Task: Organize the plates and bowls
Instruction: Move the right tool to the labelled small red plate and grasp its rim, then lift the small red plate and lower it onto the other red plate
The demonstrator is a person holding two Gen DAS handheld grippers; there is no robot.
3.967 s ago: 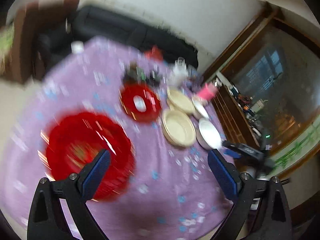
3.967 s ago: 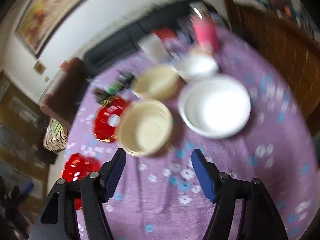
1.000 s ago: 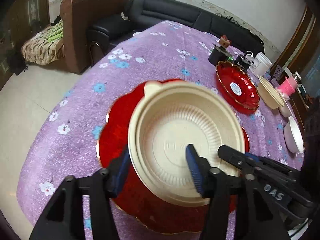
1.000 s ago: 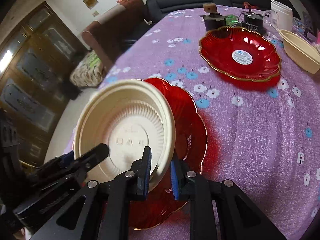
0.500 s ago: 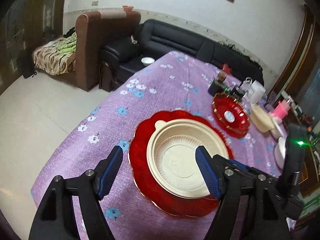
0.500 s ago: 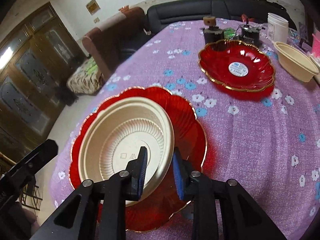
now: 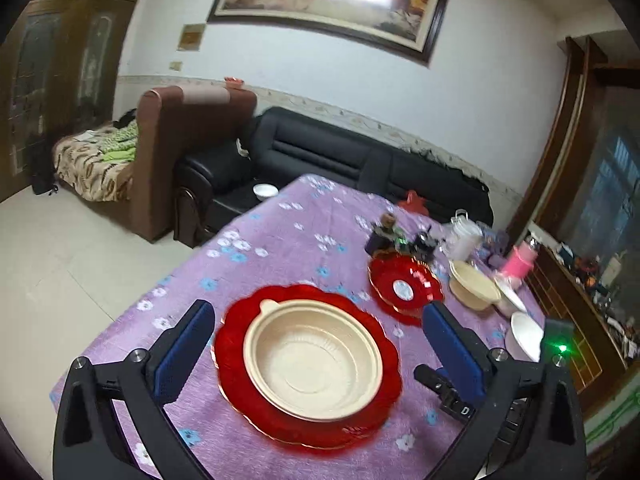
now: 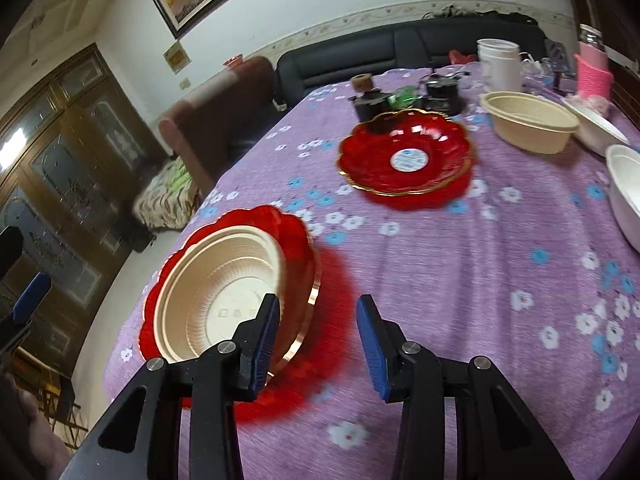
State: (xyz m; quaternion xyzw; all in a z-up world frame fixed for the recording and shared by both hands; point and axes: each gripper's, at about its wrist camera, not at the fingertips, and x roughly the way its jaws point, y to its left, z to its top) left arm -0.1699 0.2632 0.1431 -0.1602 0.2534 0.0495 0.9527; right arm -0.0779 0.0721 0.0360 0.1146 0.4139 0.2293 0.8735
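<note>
Left wrist view first: my left gripper (image 7: 316,336) hangs above the table with its jaws spread wide and nothing between the pads. Under that gap a cream bowl (image 7: 313,360) sits inside a red scalloped plate (image 7: 236,344) on the purple flowered tablecloth (image 7: 272,240). Further right and further back I see a second red plate (image 7: 404,289) with a white sticker at its centre, then a second cream bowl (image 7: 474,290), then two white bowls near the table's right edge, the nearer one (image 7: 526,336) just beside my right-hand finger. A pink bottle (image 7: 518,264) stands behind them. A black sofa (image 7: 360,160) and a brown armchair (image 7: 192,128) lie beyond the table.

On the right wrist view, the left gripper's blue pad (image 8: 30,296) peeks in at the far left edge. The cream bowl (image 8: 216,292) in its red plate (image 8: 296,240) lies low on the left, partly behind my left-hand finger (image 8: 262,340). My right gripper (image 8: 320,328) has its jaws apart, holding nothing, with bare cloth between the pads. Up and to the right are the sticker plate (image 8: 408,156), the other cream bowl (image 8: 528,120) and a white bowl (image 8: 626,188) cut off by the frame; the pink bottle (image 8: 592,72) stands at the back
</note>
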